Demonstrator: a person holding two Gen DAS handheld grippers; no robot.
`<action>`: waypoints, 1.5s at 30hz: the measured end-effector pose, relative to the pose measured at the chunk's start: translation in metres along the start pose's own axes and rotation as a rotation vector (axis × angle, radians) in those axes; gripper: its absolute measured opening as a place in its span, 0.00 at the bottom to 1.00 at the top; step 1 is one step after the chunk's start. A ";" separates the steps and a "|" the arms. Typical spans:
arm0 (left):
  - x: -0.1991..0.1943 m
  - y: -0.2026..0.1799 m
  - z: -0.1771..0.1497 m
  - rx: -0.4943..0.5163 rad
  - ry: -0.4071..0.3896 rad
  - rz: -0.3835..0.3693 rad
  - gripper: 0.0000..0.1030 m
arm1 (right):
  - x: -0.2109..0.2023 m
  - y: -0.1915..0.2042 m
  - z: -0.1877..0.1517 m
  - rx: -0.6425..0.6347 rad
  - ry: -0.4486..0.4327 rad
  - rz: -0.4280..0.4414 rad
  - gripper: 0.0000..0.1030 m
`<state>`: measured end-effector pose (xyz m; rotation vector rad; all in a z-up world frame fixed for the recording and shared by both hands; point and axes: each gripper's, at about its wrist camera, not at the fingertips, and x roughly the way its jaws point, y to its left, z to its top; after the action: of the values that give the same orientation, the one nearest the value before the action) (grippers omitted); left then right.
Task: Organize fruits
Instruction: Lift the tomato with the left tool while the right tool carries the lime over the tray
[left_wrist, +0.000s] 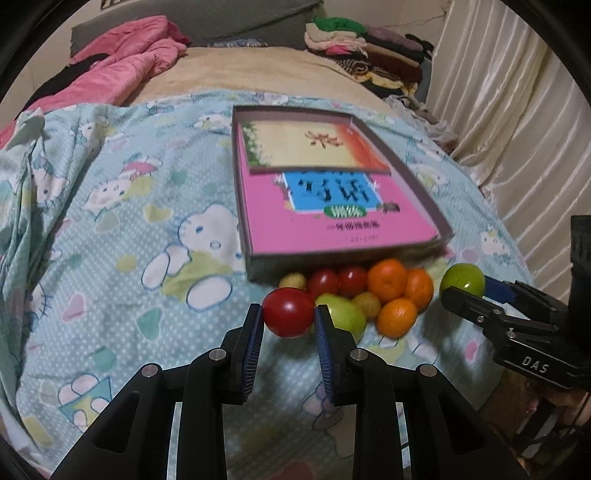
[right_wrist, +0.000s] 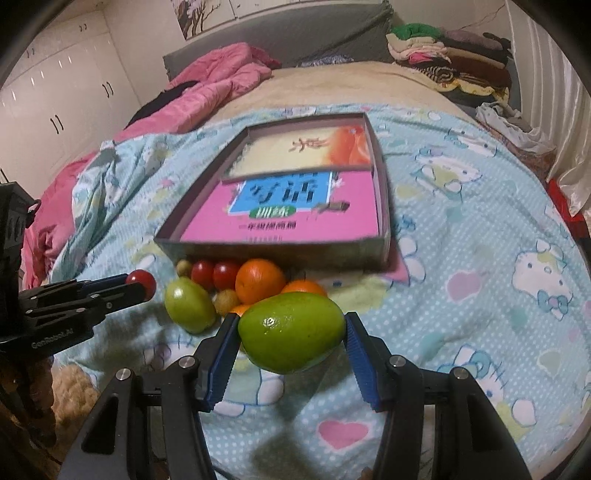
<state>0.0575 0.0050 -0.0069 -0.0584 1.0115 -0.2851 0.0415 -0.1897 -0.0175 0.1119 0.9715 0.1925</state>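
My left gripper (left_wrist: 289, 314) is shut on a red tomato (left_wrist: 289, 312), held just left of the fruit pile; it also shows in the right wrist view (right_wrist: 142, 282). My right gripper (right_wrist: 291, 328) is shut on a green fruit (right_wrist: 291, 330), which also shows in the left wrist view (left_wrist: 462, 281) to the right of the pile. The pile lies against the front wall of a shallow box (left_wrist: 255, 266): oranges (left_wrist: 386, 280), small red tomatoes (left_wrist: 325, 282), a second green fruit (right_wrist: 189, 304) and small yellow fruits (left_wrist: 367, 303).
The box (right_wrist: 277, 253) holds a pink book (right_wrist: 280, 221) and a yellow-orange one (right_wrist: 306, 151). All lies on a cartoon-cat bedsheet (left_wrist: 147, 206). A pink quilt (left_wrist: 122, 62) lies far left, folded clothes (left_wrist: 362, 40) far right, a curtain (left_wrist: 517, 110) at the right.
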 end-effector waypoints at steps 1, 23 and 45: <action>-0.001 -0.001 0.003 0.000 -0.007 0.000 0.28 | 0.000 -0.001 0.003 0.002 -0.007 -0.002 0.55; 0.044 -0.024 0.061 -0.027 0.013 0.048 0.28 | 0.037 -0.010 0.054 0.005 -0.043 -0.011 0.55; 0.072 -0.027 0.057 0.005 0.047 0.090 0.28 | 0.062 -0.008 0.053 -0.073 -0.016 -0.086 0.55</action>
<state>0.1358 -0.0440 -0.0308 -0.0015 1.0573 -0.2075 0.1203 -0.1844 -0.0398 0.0049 0.9501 0.1480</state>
